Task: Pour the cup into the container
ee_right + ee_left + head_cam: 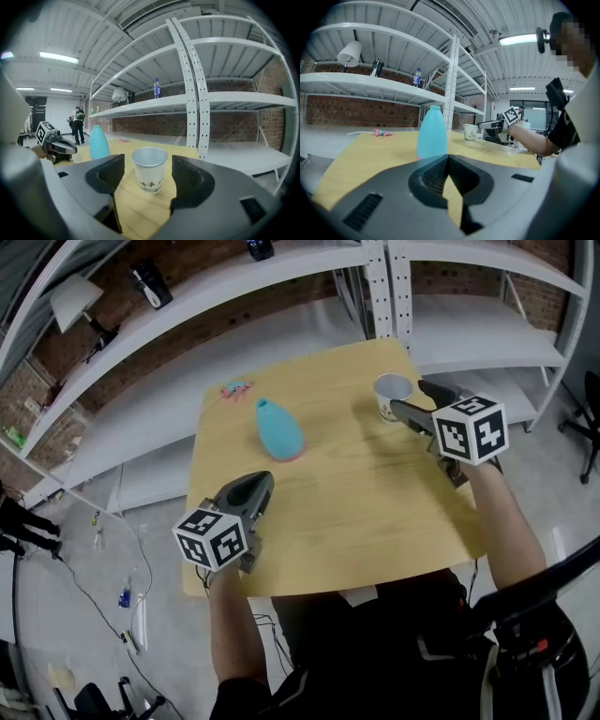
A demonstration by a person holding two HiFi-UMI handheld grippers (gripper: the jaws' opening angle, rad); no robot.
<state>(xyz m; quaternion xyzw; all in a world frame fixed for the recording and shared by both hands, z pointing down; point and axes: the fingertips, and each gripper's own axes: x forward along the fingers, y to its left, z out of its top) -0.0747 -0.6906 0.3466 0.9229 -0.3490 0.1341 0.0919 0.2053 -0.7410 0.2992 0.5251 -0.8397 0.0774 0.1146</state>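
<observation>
A white paper cup [392, 396] stands upright near the far right corner of the wooden table [356, 502]. My right gripper [410, 397] is open, and the cup [150, 173] stands in the gap between its jaws with space on both sides. A light blue bottle-shaped container [278, 430] stands left of the table's centre, also visible as the blue container [431, 132] ahead of my left gripper. My left gripper [261, 482] rests near the front left of the table, its jaws shut with nothing between them.
A small pink object [236, 387] lies at the far left edge of the table. White metal shelves [450, 324] with a lamp [77, 298] and bottles run behind the table. An office chair [589, 418] stands at the right.
</observation>
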